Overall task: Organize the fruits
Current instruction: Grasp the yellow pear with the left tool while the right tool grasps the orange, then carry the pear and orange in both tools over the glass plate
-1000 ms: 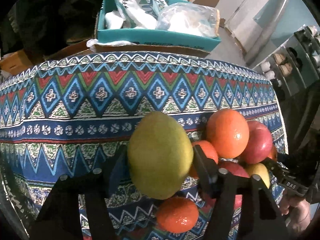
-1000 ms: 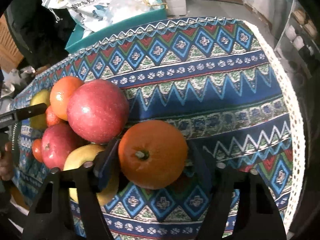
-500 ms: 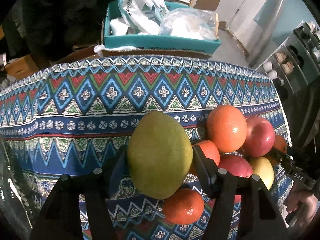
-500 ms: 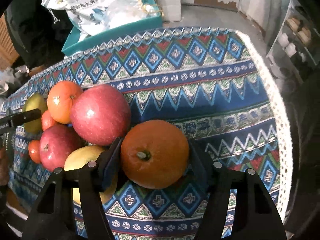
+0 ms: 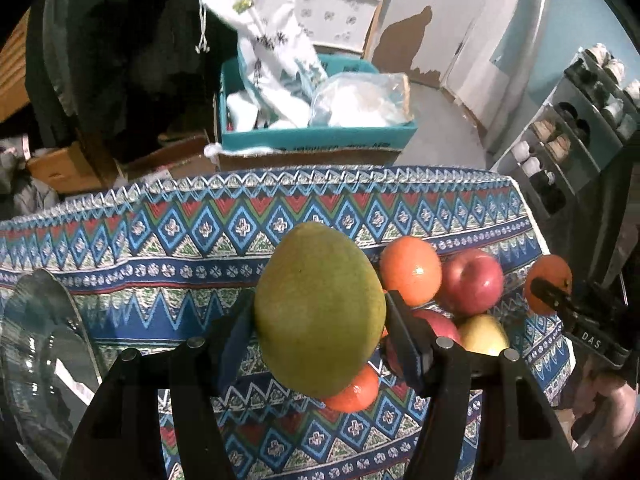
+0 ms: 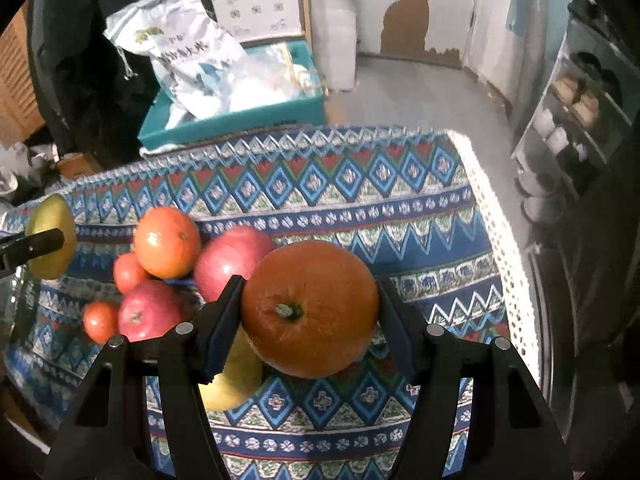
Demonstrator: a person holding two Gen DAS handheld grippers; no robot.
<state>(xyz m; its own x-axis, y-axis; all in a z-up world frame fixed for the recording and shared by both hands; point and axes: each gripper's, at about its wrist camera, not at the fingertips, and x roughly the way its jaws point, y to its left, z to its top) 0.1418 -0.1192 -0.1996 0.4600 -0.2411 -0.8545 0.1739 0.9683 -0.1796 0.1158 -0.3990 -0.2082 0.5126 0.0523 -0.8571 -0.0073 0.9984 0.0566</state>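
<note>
Fruit pile (image 6: 168,276) sits on patterned tablecloth (image 6: 360,200). Left gripper (image 5: 320,320) clamped on green mango (image 5: 320,316), right gripper (image 6: 310,312) clamped on orange (image 6: 310,308); both held above cloth, likely for carrying toward glass bowl (image 5: 36,344) at left edge.

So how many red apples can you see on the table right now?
2. One red apple lies behind the right claw's orange; the other sits left of it, in the pile. More may be hidden.

Cluttered home: patterned tablecloth (image 5: 168,248), shoe rack (image 5: 576,148), boxes.
</note>
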